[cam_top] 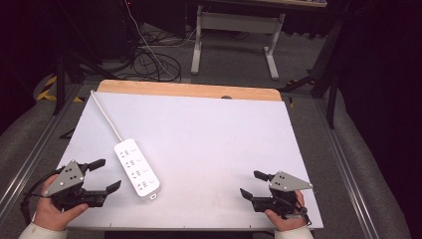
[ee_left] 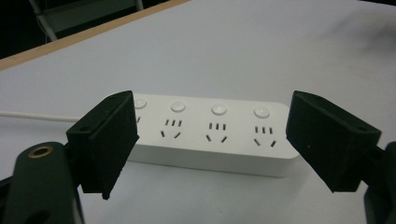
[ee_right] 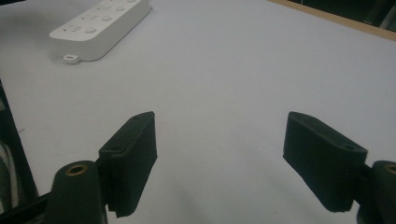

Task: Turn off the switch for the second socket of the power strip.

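**Spotter:** Left gripper view first: your left gripper [ee_left: 210, 144] has its two black jaws spread wide with nothing pinched. The white plastic four-socket power strip [ee_left: 210, 135] lies just beyond them, broadside on, so the gap frames most of its length.

**Operator:** So I'm lined up across it?

**Spotter:** You're facing its long side, not touching it. On the high view your left gripper [cam_top: 106, 175] sits just beside the strip [cam_top: 137, 167], which lies flat on the pale grey table top [cam_top: 209, 139] at your near left, angled, with its white cord [cam_top: 105, 115] trailing off toward the far left corner. I'd judge the cord is why it rests at that slant.

**Operator:** And my other hand?

**Spotter:** Your right gripper [cam_top: 251, 184] rests low at the near right, well apart from the strip, jaws also spread and holding nothing. Its own view looks along the bare surface with the strip [ee_right: 100, 25] far off at the upper left. It seems parked out of the way so your left hand has room.

**Operator:** Anything to watch?

**Spotter:** If you mean to grasp, the strip looks longer than your opening; you'd likely need to turn and take it across its narrow width.
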Demonstrator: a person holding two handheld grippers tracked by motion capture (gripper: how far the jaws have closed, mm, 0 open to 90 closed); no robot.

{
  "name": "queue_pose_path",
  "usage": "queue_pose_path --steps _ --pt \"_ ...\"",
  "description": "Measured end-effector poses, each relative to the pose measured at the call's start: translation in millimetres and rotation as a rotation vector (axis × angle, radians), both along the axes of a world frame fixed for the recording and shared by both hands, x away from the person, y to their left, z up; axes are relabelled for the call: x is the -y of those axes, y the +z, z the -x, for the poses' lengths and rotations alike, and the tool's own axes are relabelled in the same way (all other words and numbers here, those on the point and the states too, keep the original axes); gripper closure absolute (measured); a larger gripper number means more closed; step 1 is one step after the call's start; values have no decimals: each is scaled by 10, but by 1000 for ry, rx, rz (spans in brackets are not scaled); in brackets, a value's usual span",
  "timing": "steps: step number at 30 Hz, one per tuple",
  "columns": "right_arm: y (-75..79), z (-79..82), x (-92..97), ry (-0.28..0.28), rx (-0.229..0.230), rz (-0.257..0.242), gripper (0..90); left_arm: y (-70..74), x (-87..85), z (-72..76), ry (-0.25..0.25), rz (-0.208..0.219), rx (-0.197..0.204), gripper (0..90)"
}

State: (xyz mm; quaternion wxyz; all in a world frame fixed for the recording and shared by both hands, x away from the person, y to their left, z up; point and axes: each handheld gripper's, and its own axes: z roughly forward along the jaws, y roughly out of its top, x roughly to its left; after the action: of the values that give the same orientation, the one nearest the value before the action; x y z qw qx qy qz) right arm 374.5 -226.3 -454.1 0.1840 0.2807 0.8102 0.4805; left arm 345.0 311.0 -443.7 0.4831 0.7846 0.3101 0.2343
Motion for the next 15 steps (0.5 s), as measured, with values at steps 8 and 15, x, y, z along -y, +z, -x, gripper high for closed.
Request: queue_pose_path --steps 8,15 --pt "-1 2 0 0 -1 0 261 -162 -85 14 9 24 -34 173" --pt "-6 -4 0 1 -3 2 261 -264 -101 -20 13 49 -63 173"
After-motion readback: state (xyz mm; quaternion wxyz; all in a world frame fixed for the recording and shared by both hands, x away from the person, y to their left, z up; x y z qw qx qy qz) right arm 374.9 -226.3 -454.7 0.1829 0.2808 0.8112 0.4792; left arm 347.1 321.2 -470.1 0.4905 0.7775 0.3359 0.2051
